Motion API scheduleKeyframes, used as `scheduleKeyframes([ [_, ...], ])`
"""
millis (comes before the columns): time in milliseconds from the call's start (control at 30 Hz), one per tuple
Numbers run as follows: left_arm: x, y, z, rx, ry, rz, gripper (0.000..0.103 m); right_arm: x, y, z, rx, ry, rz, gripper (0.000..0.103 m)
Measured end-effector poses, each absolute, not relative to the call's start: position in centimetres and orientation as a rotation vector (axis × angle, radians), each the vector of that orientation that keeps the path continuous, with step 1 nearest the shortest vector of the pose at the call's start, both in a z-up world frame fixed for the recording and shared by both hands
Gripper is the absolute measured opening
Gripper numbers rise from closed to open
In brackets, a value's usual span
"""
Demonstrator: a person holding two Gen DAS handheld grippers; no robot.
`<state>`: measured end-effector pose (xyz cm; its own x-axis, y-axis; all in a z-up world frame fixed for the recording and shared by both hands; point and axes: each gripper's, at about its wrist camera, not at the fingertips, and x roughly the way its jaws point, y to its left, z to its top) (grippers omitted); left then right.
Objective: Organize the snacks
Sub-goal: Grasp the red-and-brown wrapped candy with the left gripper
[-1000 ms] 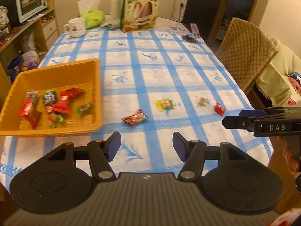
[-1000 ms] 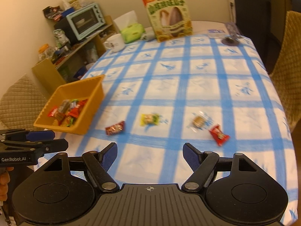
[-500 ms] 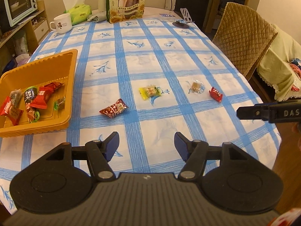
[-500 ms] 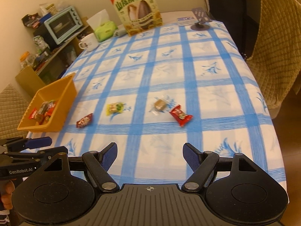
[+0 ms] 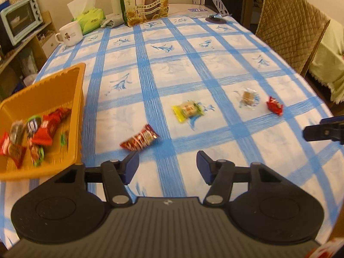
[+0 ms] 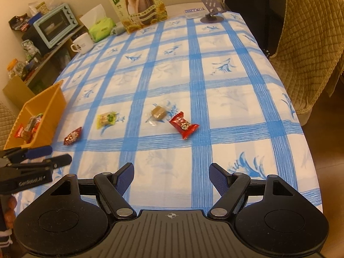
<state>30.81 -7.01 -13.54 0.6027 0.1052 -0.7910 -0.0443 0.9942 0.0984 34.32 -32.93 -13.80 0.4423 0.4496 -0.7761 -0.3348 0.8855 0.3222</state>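
Note:
Several wrapped snacks lie in a row on the blue-checked tablecloth: a dark red one (image 5: 140, 140) (image 6: 73, 136), a yellow one (image 5: 187, 111) (image 6: 106, 118), a clear-wrapped brown candy (image 5: 247, 97) (image 6: 158, 112) and a bright red one (image 5: 274, 105) (image 6: 183, 125). An orange basket (image 5: 76, 99) (image 6: 51, 107) at the left holds several snacks. My left gripper (image 5: 167, 164) is open and empty, just short of the dark red snack. My right gripper (image 6: 171, 175) is open and empty, a little short of the bright red snack.
At the table's far end stand a large sunflower-seed bag (image 5: 143, 1), a tissue pack (image 5: 90, 19), a white mug (image 5: 69, 34) and a phone stand (image 6: 211, 10). A quilted chair (image 6: 309, 49) is at the right. A shelf with a toaster oven (image 6: 54, 24) is at the left.
Both grippers have moved forward over the table toward the loose snacks and swung right. Both stay open and empty.

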Motion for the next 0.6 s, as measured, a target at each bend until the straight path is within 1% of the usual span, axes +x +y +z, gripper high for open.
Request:
scheduleKeyframes([
  [133,32.7,-6.6,-14.0,0.129,0.930,0.081,0.054,35.0,-33.0,-14.2,0.134,1.014,0.474,0.076],
  [200,33.5,-6.3,-14.4,0.161,0.943,0.079,0.048,35.4,-32.9,-14.4,0.139,1.021,0.464,0.076],
  [267,34.3,-6.0,-14.9,0.180,0.965,0.075,0.044,35.7,-32.9,-14.6,0.143,1.027,0.458,0.076],
  [300,34.6,-5.8,-15.1,0.182,0.974,0.072,0.040,35.9,-32.9,-14.7,0.145,1.029,0.455,0.076],
  [400,35.4,-5.3,-15.6,0.187,1.004,0.071,0.033,36.3,-32.8,-14.9,0.151,1.036,0.445,0.076],
  [600,36.3,-4.5,-16.2,0.182,1.028,0.080,0.031,37.0,-32.7,-15.1,0.164,1.042,0.429,0.076],
])
